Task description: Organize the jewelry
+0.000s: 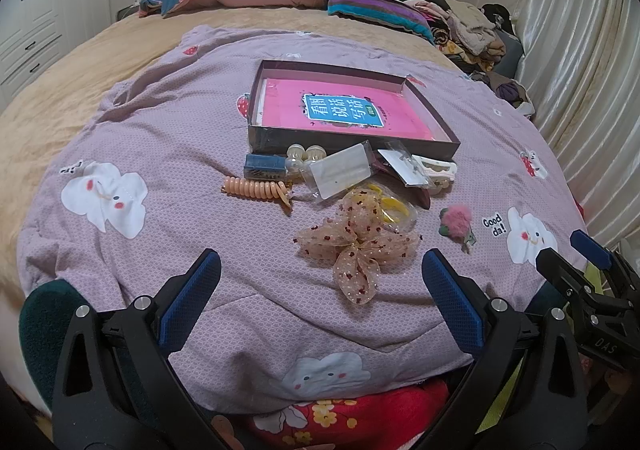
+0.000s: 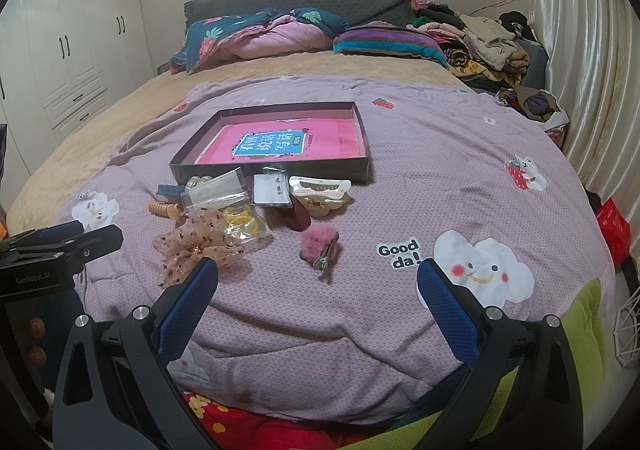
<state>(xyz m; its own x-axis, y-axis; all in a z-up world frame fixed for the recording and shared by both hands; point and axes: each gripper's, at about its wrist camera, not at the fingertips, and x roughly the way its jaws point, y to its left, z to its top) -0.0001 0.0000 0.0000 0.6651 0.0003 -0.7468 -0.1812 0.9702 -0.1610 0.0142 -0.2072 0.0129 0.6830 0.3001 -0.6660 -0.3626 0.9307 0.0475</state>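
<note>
Both grippers are hanging over the near edge of a purple quilt [image 1: 168, 154], angled down, nothing in either. The left gripper [image 1: 320, 298] is showing its blue pads spread wide apart, and the right gripper [image 2: 318, 300] is doing the same, jaws fully splayed with only quilt between them. In the left view the right gripper's body is peeking in at the far right edge, stamped "DAS"; in the right view the left one's body is reading "GenRobot.AI".

The jewelry is sitting in a loose heap against the near wall of a dark tray [image 1: 352, 138]. Inside the tray a pink book [image 1: 344, 110] is lying flat, its blue label carrying large Chinese characters. In the heap: a lace bow [image 1: 356, 246] nearest the grippers, touching a bag of yellow bands [image 1: 394, 208], an orange coil tie [image 1: 256, 188] to the left, clear packets [image 1: 340, 170], and a cream claw clip [image 2: 320, 196] to the right. A pink pom-pom clip [image 2: 320, 246] is lying apart, near the quilt's print "Good da!" [image 2: 399, 253] beside 1 smiling cloud.
</note>
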